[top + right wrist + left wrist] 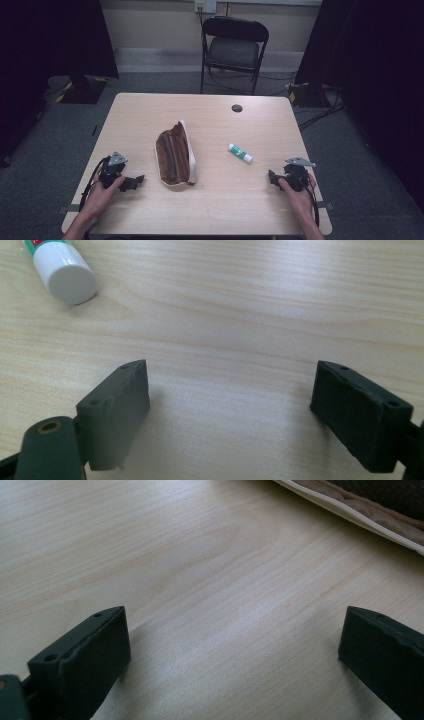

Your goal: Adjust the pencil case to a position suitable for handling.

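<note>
The left gripper [134,183] rests on the wooden table [210,210] at the lower left of the high view, a hand [102,192] wrapped around its body and a grey three-cornered plate on top. Its jaws stand wide apart with nothing between them; in the left gripper view the gripper [232,655] frames only bare wood grain, one black jaw at the lower left and the other at the lower right of the frame. The cream-edged rim of a brown pencil case [370,510] cuts across the upper right corner of that view.

At the lower right of the high view the right gripper [272,178] sits on the table in the other hand [297,192], its jaws also spread wide and empty. In the right gripper view the gripper [230,395] shows the same open stance, and the white cap of a glue stick [60,267] lies in the upper left corner, well clear of both jaws.

The pencil case [175,155] lies open at the centre of the high view, just right of the left gripper, its dark brown inside facing up. The glue stick [240,153], white with a green band, lies on its side right of centre, between the case and the right gripper, touching neither. A black folding chair [234,47] stands beyond the far edge of the table, at the top centre of the frame.
</note>
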Motion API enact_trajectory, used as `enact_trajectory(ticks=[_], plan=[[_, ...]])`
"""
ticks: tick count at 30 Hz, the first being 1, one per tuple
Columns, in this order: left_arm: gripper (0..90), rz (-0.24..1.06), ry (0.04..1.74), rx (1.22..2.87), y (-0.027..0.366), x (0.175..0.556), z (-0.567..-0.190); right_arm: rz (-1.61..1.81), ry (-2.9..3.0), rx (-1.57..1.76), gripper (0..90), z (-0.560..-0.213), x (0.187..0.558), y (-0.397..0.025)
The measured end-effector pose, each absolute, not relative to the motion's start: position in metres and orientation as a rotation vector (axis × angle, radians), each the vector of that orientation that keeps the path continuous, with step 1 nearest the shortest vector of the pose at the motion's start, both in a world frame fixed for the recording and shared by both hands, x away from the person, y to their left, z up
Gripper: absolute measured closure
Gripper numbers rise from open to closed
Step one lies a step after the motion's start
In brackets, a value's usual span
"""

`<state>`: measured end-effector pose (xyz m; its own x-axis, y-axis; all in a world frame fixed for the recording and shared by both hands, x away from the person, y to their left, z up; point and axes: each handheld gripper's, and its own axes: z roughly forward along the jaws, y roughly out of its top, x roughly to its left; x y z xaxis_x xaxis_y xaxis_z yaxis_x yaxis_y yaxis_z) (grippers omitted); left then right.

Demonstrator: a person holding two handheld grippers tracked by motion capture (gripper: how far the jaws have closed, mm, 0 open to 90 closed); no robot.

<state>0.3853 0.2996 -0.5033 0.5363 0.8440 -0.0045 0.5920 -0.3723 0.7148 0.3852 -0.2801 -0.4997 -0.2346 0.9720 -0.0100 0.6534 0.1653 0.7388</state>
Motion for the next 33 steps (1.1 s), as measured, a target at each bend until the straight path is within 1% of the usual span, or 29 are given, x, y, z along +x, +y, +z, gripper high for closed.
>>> enact_trajectory(ticks=[33], plan=[[0.0, 0.481, 1.156, 2.1, 0.2996, 0.3851, -0.5034, 0.854, 1.971, 1.487, 15.5, -0.4956, 0.381, -0.2778]])
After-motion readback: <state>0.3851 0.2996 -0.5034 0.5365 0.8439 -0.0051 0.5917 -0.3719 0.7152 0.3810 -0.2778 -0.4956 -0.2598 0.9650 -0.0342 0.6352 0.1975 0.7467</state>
